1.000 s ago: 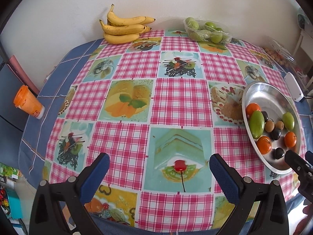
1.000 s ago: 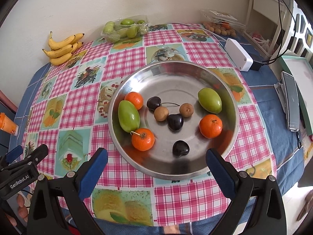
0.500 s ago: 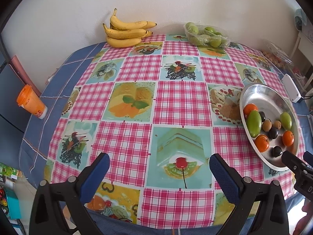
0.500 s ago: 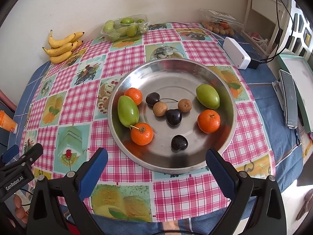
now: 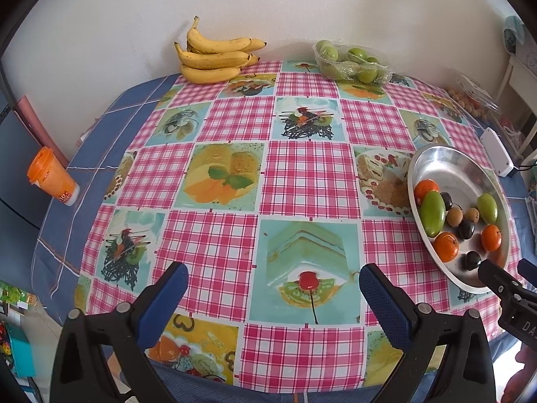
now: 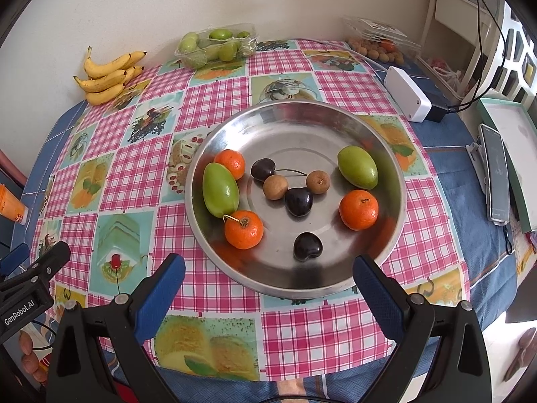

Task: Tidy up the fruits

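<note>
A round steel plate [image 6: 302,124] [image 5: 446,164] holds mixed fruit: three oranges [image 6: 243,229], two green mangoes [image 6: 220,189], dark cherries [image 6: 307,247] and two brown longans [image 6: 275,186]. My right gripper [image 6: 268,282] hovers open just in front of the plate's near rim, nothing between its blue pads. My left gripper [image 5: 273,288] stands open over bare tablecloth, left of the plate. Bananas [image 5: 214,57] and a wrapped tray of green fruit [image 5: 352,60] lie at the table's far edge.
An orange cup [image 5: 52,176] stands on the left edge of the table. A white box [image 6: 406,94], a phone [image 6: 496,174] and a pack of small brown fruit [image 6: 379,43] sit to the right. A wall runs behind.
Both grippers have drawn back and slightly up from the table, so the plate and bananas look smaller and farther. Both stay open. No fruit has moved.
</note>
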A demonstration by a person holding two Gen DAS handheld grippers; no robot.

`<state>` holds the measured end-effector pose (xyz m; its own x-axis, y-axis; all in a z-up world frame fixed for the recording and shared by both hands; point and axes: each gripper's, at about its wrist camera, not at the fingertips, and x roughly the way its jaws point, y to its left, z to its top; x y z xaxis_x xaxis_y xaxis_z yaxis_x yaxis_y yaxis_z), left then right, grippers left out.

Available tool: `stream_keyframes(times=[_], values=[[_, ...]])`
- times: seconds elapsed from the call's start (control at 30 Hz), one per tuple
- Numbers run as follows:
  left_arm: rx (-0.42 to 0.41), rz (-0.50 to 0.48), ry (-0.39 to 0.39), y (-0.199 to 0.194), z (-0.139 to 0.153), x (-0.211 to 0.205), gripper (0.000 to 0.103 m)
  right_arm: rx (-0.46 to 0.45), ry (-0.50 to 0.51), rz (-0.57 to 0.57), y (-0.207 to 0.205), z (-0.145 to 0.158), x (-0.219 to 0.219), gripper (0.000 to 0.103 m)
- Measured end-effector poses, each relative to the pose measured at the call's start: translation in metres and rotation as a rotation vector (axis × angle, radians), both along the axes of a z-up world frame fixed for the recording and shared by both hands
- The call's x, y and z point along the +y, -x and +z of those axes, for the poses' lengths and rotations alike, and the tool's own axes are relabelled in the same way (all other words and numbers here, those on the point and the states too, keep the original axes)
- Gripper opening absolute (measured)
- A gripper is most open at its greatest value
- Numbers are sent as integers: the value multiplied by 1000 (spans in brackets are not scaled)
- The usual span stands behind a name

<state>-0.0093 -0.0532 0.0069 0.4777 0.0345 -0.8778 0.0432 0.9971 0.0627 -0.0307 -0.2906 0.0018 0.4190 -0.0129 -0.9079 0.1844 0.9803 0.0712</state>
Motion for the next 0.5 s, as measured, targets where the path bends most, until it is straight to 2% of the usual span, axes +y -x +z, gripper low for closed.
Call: stream_keyframes(times=[0.5], values=[[1,-1,4,-1,0,-1,103,5,-2,-6,0,0,-2,100]])
